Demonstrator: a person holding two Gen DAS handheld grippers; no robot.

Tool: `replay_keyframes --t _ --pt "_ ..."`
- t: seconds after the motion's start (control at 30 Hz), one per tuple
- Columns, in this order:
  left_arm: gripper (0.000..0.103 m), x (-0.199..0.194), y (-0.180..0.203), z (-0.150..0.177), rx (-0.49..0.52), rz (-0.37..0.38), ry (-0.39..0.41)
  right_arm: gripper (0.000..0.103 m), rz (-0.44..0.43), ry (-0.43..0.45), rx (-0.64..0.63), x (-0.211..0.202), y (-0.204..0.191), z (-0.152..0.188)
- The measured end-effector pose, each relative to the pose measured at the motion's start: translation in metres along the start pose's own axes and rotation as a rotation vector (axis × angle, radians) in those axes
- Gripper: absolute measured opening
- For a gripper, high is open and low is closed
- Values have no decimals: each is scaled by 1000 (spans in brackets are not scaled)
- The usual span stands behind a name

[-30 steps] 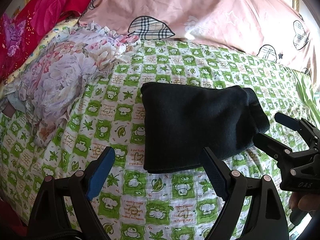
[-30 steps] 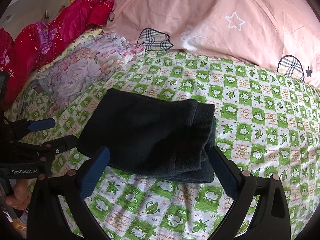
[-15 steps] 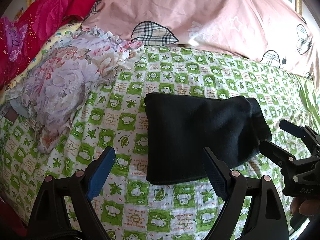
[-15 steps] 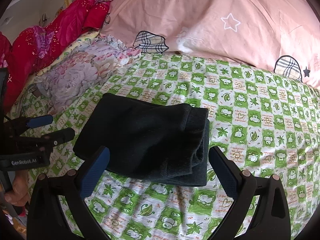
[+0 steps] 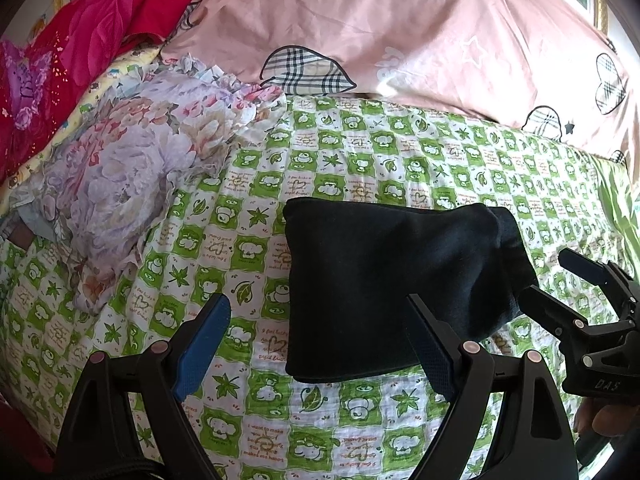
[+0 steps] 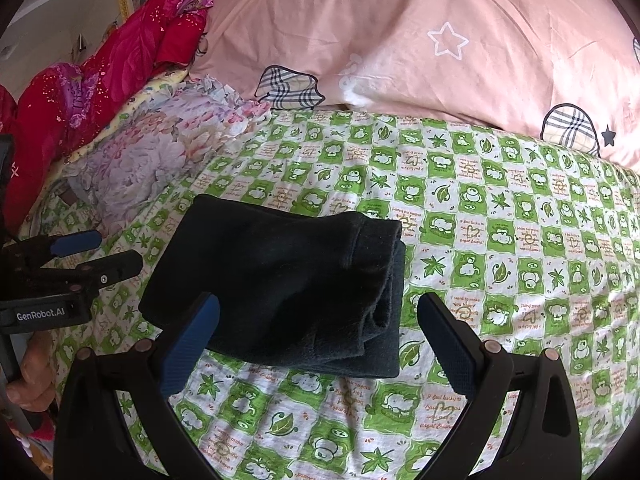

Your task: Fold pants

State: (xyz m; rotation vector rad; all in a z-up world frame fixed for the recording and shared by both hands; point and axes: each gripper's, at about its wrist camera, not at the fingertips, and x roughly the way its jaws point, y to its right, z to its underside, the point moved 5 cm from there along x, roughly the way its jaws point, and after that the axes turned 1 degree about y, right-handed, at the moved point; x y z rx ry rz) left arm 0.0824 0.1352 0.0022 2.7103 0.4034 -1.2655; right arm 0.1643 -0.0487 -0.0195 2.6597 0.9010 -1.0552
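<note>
The dark pants [image 6: 280, 288], folded into a compact bundle, are seen lying on the green checked sheet [image 6: 500, 240], below the pink pillow [image 6: 400, 40] and beside the floral cloth [image 5: 132, 168]. Over the last second, both views have drawn slightly back. The left gripper [image 5: 320, 340] and right gripper [image 6: 320, 332] are held wide and empty. Folding is judged complete.

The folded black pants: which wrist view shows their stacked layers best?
The right wrist view: the folded black pants show their layered open edge, stacked at the right side. The left wrist view shows only a smooth top face, partly behind the left tongs.
</note>
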Motion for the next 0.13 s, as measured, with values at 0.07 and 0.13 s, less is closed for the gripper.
replay_keyframes --t 0.07,0.13 --pt "88 0 0 0 0 1 -3 99 1 0 1 0 0 0" --pt "88 1 2 0 -2 1 -9 99 0 1 3 0 0 0"
